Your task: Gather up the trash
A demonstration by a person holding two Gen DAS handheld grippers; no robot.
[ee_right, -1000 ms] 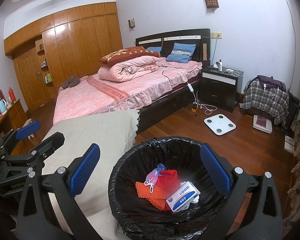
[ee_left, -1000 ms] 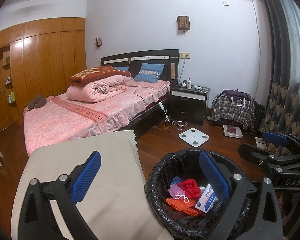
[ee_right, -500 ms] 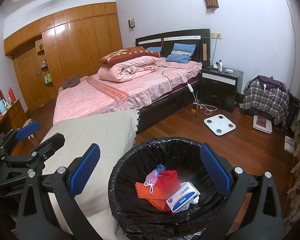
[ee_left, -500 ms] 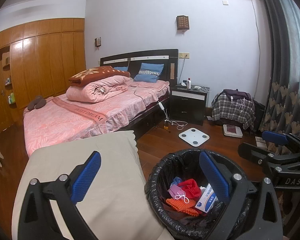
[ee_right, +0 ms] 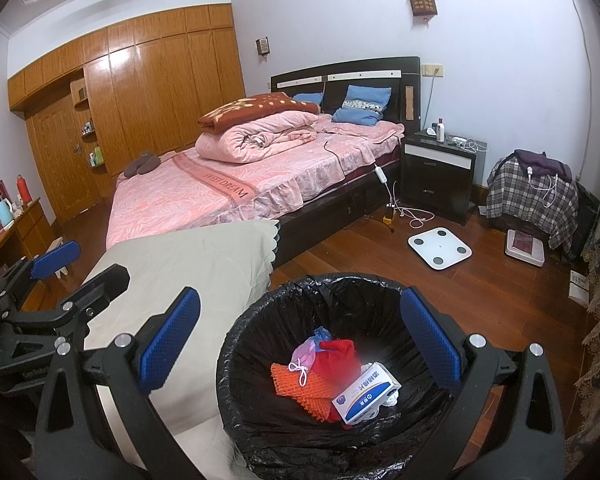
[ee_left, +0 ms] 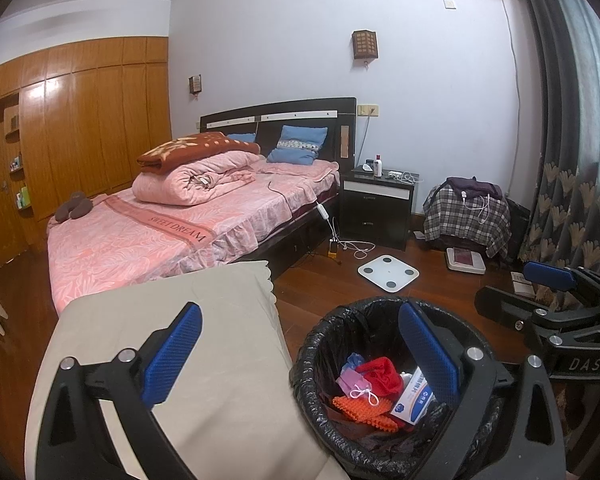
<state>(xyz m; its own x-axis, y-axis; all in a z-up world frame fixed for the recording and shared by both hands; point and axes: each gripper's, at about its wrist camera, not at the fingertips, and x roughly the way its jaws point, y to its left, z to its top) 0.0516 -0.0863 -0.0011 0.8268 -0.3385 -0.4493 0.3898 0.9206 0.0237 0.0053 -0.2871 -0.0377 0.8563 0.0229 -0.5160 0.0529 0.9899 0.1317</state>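
Nothing has moved; both grippers (ee_left: 300, 356) (ee_right: 300, 344) stay spread above the bin (ee_right: 268, 428).

I see my left gripper (ee_left: 300, 352) spread wide and empty above the black-lined trash bin (ee_left: 320, 344), which contains a white-and-blue box (ee_left: 414, 400) and red cloth (ee_left: 382, 372).
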